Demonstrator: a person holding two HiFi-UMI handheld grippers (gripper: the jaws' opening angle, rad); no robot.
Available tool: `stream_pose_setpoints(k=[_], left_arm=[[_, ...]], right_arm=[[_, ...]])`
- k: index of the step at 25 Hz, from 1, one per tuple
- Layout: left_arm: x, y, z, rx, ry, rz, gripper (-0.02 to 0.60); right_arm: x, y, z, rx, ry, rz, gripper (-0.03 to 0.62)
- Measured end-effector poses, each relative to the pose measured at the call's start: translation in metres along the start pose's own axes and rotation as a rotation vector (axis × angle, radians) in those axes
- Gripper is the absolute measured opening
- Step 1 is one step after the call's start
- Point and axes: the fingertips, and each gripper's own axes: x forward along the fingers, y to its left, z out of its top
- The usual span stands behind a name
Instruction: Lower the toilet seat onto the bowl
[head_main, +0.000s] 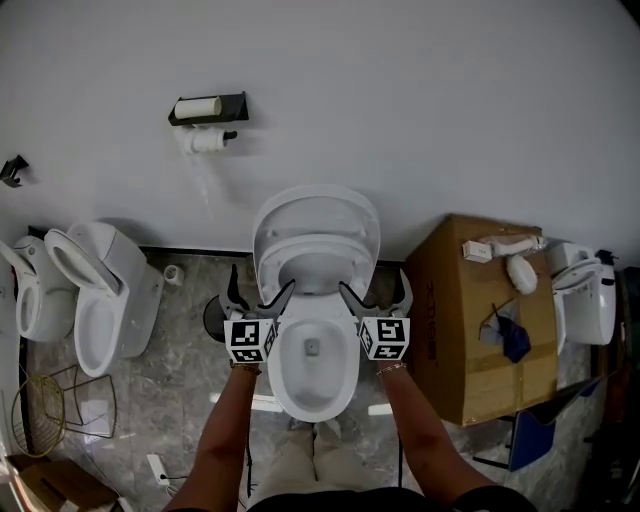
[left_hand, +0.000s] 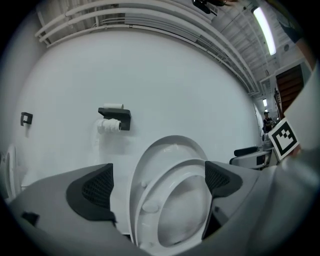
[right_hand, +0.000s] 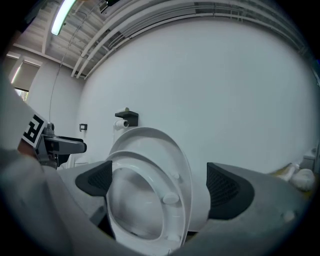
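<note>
The white toilet stands in the middle against the wall. Its lid (head_main: 316, 213) leans upright, and the seat ring (head_main: 316, 259) is tilted a little forward off the lid, above the open bowl (head_main: 312, 372). My left gripper (head_main: 260, 290) is open at the seat's left edge and my right gripper (head_main: 374, 290) is open at its right edge. In the left gripper view the seat ring (left_hand: 150, 205) and lid (left_hand: 170, 147) fill the gap of the left gripper (left_hand: 157, 185). The right gripper (right_hand: 160, 184) frames the seat ring (right_hand: 170, 199) likewise. Whether a pad touches the seat is unclear.
A second toilet (head_main: 110, 300) with its seat up stands at the left, with a wire basket (head_main: 45, 405) in front of it. A large cardboard box (head_main: 470, 340) crowds the right side, with another toilet (head_main: 585, 300) beyond it. A paper holder (head_main: 208, 108) hangs on the wall.
</note>
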Motion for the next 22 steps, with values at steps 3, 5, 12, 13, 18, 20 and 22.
stream_pose_setpoints(k=[3, 5, 12, 13, 18, 20, 22], left_arm=[[0.012, 0.003, -0.004, -0.015, -0.003, -0.014, 0.565], [0.02, 0.001, -0.01, -0.023, -0.003, -0.04, 0.565], [0.056, -0.004, -0.027, -0.004, 0.013, -0.161, 0.565], [0.061, -0.003, -0.028, 0.002, 0.013, -0.163, 0.565], [0.079, 0.001, -0.032, -0.015, 0.002, -0.148, 0.565], [0.084, -0.004, -0.035, -0.016, -0.001, -0.154, 0.565], [0.088, -0.007, -0.04, -0.012, 0.006, -0.165, 0.565]], right_arm=[[0.016, -0.004, -0.005, -0.007, 0.0, 0.0, 0.581], [0.025, -0.007, -0.007, -0.012, -0.004, 0.009, 0.581], [0.057, -0.009, -0.013, -0.042, -0.013, 0.086, 0.58], [0.06, -0.011, -0.014, -0.044, -0.014, 0.089, 0.58], [0.077, -0.014, -0.021, -0.026, -0.022, 0.099, 0.58], [0.081, -0.012, -0.025, -0.021, -0.02, 0.108, 0.58], [0.086, -0.009, -0.029, -0.02, -0.015, 0.121, 0.578]])
